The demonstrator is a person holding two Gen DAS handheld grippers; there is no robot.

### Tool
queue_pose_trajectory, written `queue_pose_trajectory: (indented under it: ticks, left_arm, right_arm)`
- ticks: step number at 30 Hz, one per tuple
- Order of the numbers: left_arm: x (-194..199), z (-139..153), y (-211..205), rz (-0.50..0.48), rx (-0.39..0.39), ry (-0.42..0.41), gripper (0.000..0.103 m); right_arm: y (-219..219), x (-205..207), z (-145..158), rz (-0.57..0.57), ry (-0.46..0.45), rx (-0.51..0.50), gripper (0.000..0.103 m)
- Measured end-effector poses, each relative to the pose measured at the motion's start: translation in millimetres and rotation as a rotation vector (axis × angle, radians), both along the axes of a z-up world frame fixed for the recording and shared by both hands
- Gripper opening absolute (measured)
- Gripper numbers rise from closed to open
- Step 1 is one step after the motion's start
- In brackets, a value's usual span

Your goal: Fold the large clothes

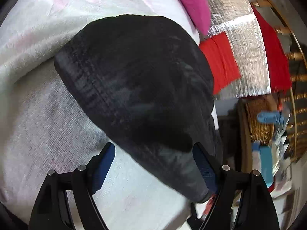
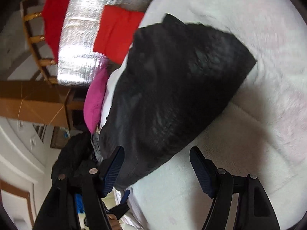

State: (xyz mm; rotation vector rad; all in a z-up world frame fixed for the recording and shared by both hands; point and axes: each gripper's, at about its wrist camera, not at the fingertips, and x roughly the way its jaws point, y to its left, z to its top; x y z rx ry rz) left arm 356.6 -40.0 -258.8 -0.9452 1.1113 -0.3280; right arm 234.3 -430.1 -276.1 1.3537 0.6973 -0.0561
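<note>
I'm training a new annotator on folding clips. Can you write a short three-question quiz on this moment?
1. True or false: both grippers are shut on the black garment.
2. What colour is the cushion at the bed's edge? A green, B pink, C yellow.
3. Fill in: the garment lies on a ___ blanket.

Key: 1 false, the left gripper and right gripper are open; 2 B; 3 white.

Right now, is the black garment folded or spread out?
Folded. The black garment lies as a compact bundle with straight edges and a corner on the white blanket, not laid flat. How many folds: cannot tell.
</note>
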Motion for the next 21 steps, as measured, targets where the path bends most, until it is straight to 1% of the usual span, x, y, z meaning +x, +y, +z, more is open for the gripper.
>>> queue_pose_trajectory:
  ticks: [2,4,7,11,15,16,17,18,19,20,21]
  left_arm:
    - [5,-6,0,0.016,-0.017,0.014,0.083]
    - [9,-10,2,0.035,-0.03,0.02,0.083]
    - [13,-16,5,0.065,-0.06,0.02,0.083]
    - [19,-18,12,0.1,-0.099,0.016,0.083]
    - [25,-20,16,0.101,-0.102,0.008,0.082]
    - [26,-20,16,0.103,-0.089,0.004,0.076]
    - [25,-20,17,0.103,-0.069,0.003,0.064]
    - [27,-19,18,0.098,-0.045,0.001,0.06]
    - [27,-19,19,0.09,-0.024,-0.005,0.053]
    - [25,-18,22,0.087,-0.012,-0.018,0.047]
    - [24,-15,22,0.08,0.004,-0.031,0.044]
  right_arm:
    - [-3,7,-10,-0.039,0.015,0.03,0.075]
    - [-4,13,-14,-0.08,0.005,0.048,0.075]
    - [-7,25,-12,-0.115,-0.007,0.027,0.075]
    - [-11,33,-12,-0.18,-0.026,0.027,0.075]
    - [-16,37,-12,-0.218,-0.033,0.015,0.075]
    - [-17,37,-13,-0.227,-0.039,0.014,0.075]
    - [-18,36,-12,-0.23,-0.034,0.006,0.073]
    - [-17,36,-11,-0.232,-0.016,-0.015,0.065]
    - [-17,37,-11,-0.23,-0.003,-0.036,0.06]
    - [-17,37,-12,-0.228,0.001,-0.046,0.053]
    - [-17,34,-12,-0.223,0.002,-0.057,0.048]
